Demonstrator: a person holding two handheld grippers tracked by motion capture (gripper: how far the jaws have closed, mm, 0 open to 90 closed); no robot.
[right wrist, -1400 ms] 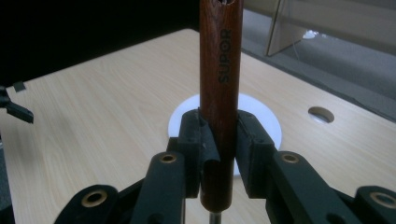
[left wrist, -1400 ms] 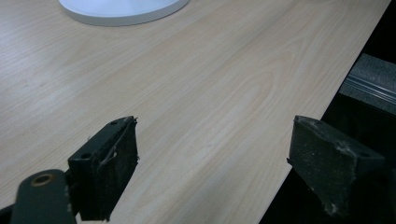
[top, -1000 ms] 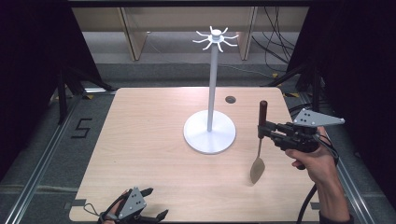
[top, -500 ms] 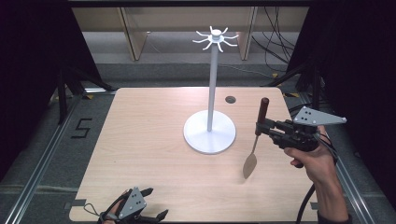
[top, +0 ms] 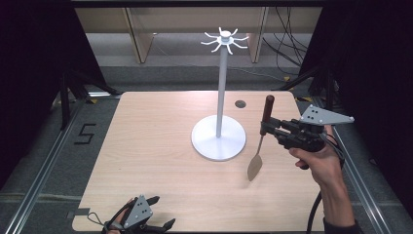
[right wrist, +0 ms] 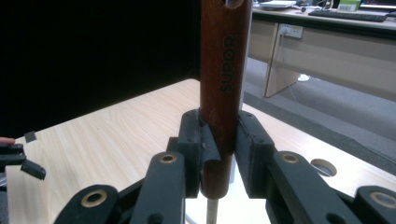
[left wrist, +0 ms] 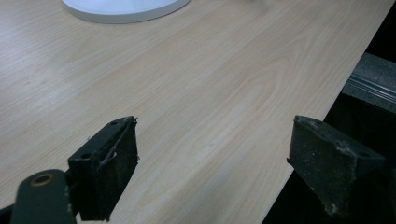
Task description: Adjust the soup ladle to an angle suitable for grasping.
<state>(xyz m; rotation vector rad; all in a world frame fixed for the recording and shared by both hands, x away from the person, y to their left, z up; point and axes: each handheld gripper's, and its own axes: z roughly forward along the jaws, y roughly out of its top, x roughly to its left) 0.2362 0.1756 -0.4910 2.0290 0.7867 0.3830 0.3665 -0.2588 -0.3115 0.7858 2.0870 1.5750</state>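
Table [top: 160, 146] bore white stand [top: 218, 141] at centre | spatula [top: 260, 141] hung upright just right of stand base, blade above tabletop | right gripper [top: 268, 127] clamped its wooden handle | left gripper [top: 146, 222] lay open at near edge, well apart

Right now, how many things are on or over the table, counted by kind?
Stand: 1
Spatula: 1
Tongs: 2, left and right
Total: 4
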